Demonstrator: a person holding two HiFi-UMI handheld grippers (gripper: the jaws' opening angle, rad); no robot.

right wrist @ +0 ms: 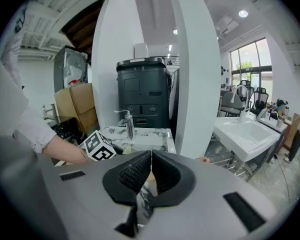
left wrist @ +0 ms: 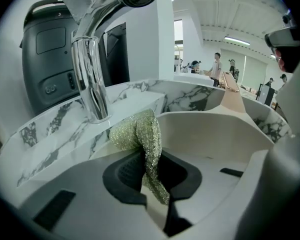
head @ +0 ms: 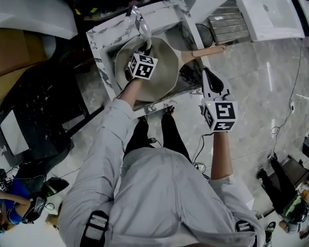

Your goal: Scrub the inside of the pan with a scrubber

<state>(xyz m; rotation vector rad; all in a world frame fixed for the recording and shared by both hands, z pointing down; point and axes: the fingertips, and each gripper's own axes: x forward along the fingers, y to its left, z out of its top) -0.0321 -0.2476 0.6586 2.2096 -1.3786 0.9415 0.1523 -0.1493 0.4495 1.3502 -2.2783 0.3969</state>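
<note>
Scrubber (left wrist: 140,134) pinched in the left gripper (left wrist: 150,176), at the pan (left wrist: 215,134).
Nearest, the right gripper (right wrist: 151,171) is held with jaws pressed together on nothing, close to the pan handle (head: 208,51), which is pointed rightward. Farther out, the pan's hollow is found just ahead-right of the scrubber, below the faucet (left wrist: 90,59). No legible writing is seen.

Open-plan lab; office chairs (right wrist: 233,104); cartons (right wrist: 82,101)

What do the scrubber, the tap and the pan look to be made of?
The scrubber is likely woven metallic mesh: it glitters and drapes limply. The tap looks like polished, chrome-like metal, with mirror reflections on it. The pan is smooth matte cream inside, perhaps ceramic-coated; its handle looks like pale wood.
</note>
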